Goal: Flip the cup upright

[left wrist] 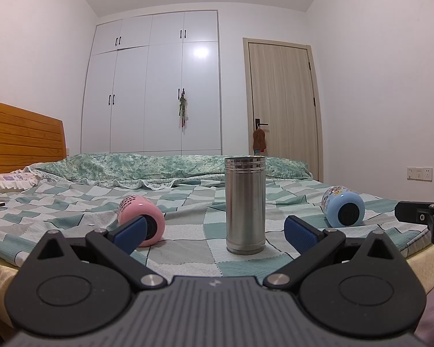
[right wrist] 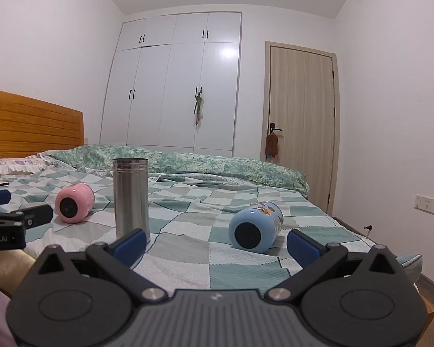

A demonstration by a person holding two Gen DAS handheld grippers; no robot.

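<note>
- The pink cup [left wrist: 141,220] and the blue cup [right wrist: 256,226] both lie on their sides on the checked bedspread [right wrist: 188,248], bases toward the grippers.
- Between them a steel flask [left wrist: 245,205] stands upright.
- The left gripper [left wrist: 215,232] hangs spread wide before the flask, holding nothing.
- The right gripper [right wrist: 217,243] is spread too, empty, the blue cup just ahead of it.

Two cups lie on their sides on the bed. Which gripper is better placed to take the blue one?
Probably the right gripper: the blue cup lies just ahead between its open fingers. From the left gripper, it sits far off to the side, beyond the steel cup.
</note>
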